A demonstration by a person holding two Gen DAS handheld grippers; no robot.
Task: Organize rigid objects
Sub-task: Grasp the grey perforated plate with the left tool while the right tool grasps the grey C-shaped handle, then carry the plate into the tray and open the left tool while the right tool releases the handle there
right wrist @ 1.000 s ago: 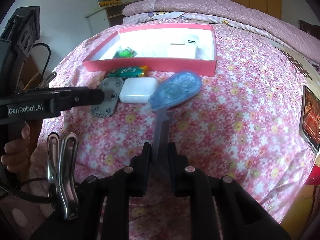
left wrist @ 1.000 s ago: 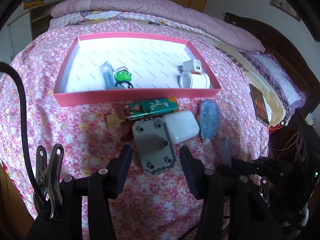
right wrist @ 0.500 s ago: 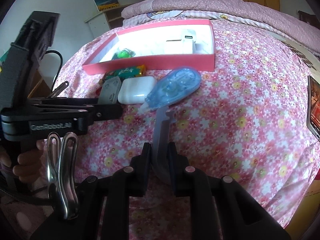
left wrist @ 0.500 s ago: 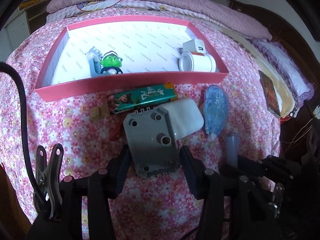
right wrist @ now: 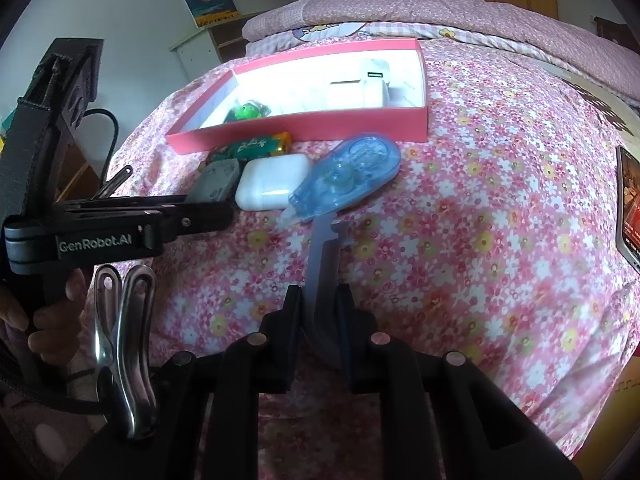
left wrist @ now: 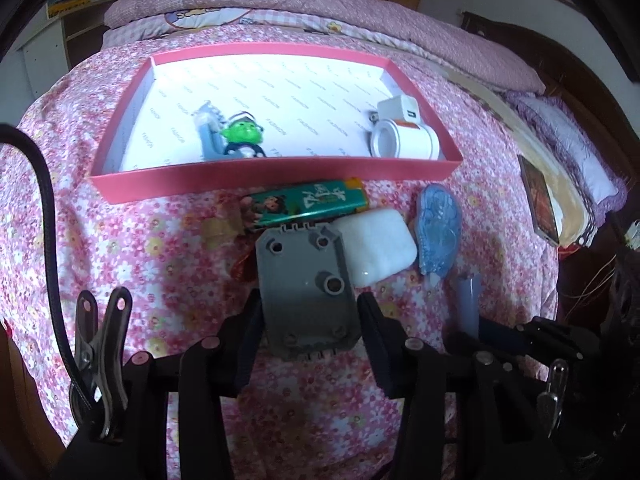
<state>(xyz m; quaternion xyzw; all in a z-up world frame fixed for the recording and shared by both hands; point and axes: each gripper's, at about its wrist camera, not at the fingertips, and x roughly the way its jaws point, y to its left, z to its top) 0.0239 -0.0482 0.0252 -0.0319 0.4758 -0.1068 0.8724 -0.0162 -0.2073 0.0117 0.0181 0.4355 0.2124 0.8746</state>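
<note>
The left gripper, jaws just closing around the grey block, needed a firm pinch before lifting it to the pink tray ahead.

Left gripper jaws closing around grey block.

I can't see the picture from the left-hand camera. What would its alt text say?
The left gripper straddles a grey plastic block lying on a pink flowered bedspread; its jaws have just been closing on it. Beyond lie a green packet, a white case and a blue tape dispenser, then a pink tray holding a green figure.
</note>
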